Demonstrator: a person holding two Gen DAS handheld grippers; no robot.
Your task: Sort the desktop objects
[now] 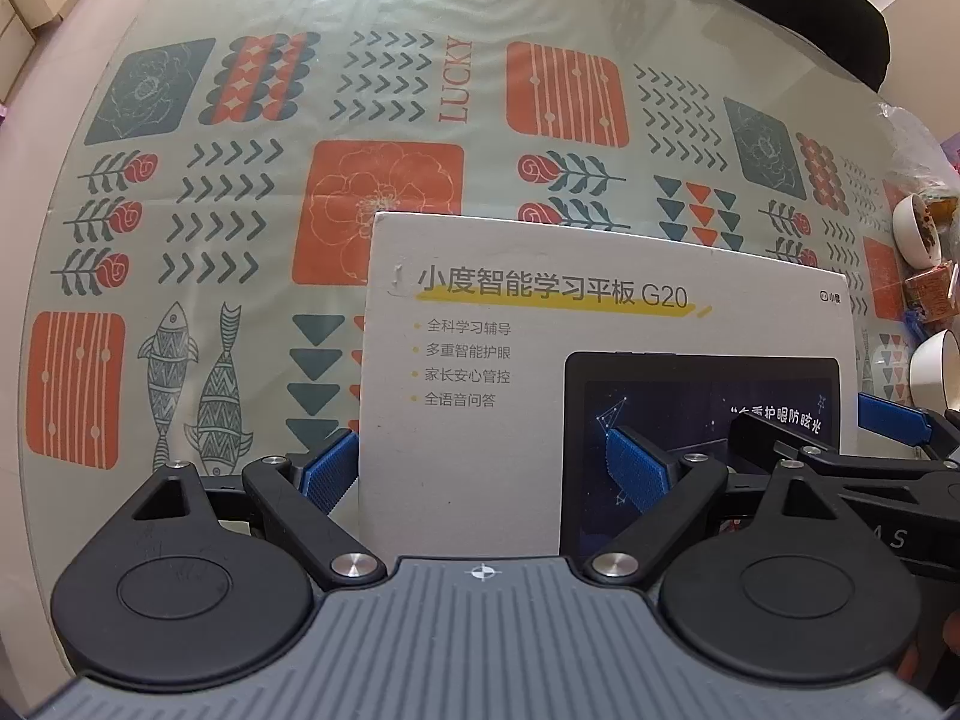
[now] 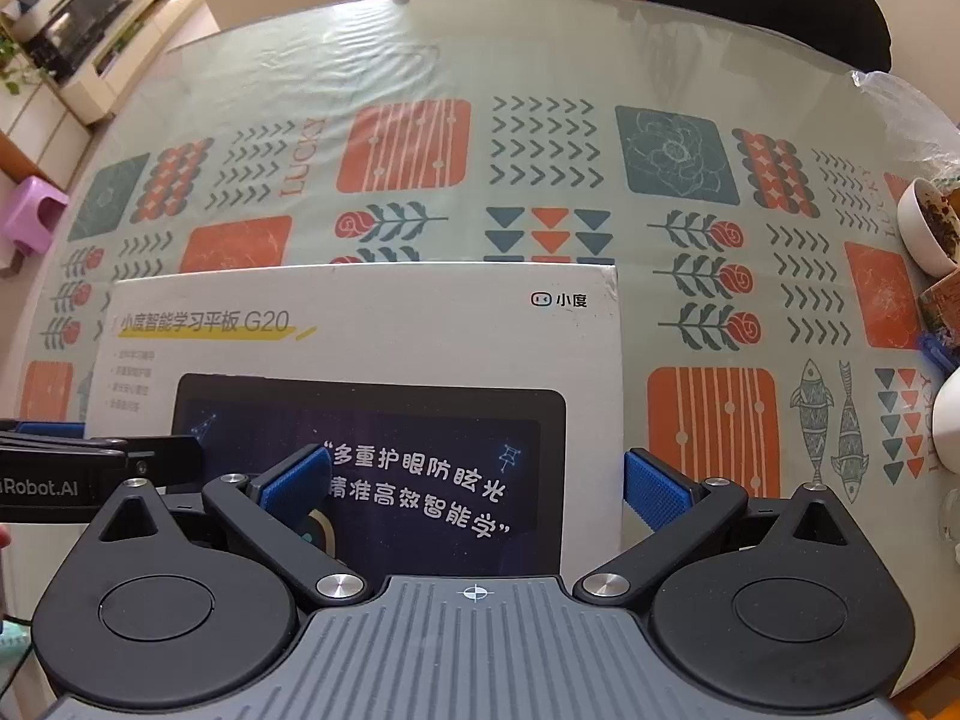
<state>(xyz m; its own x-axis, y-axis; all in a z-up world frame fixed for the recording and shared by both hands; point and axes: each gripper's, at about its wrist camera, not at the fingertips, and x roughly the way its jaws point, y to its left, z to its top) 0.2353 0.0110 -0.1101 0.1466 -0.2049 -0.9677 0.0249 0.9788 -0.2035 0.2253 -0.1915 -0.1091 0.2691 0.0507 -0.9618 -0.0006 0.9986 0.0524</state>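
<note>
In the left wrist view, I read the left gripper [image 1: 486, 468] as wide open with nothing clamped: its outer pad sits just off the left edge of the white tablet box [image 1: 600, 324], its inner pad lies over the printed screen on the lid. The box rests flat on the patterned tablecloth [image 1: 384, 96], directly ahead of and below the fingers. Far to the right of this gripper stand two white bowls [image 1: 915, 228] and some wrapped items. In the right wrist view, I read the right gripper [image 2: 477, 486] as equally wide open and empty: its inner pad is over the printed screen, its outer pad hangs just beyond the box's right edge. The left gripper's body shows at this view's left margin, close alongside. Judgement: both tools straddle opposite ends of the box, which fits either a two-handed pickup being prepared or a release just after setting it down; the frames do not settle which. Any grasp would call for both jaws seated against the box's side edges, since the lid is broad and smooth.
</note>
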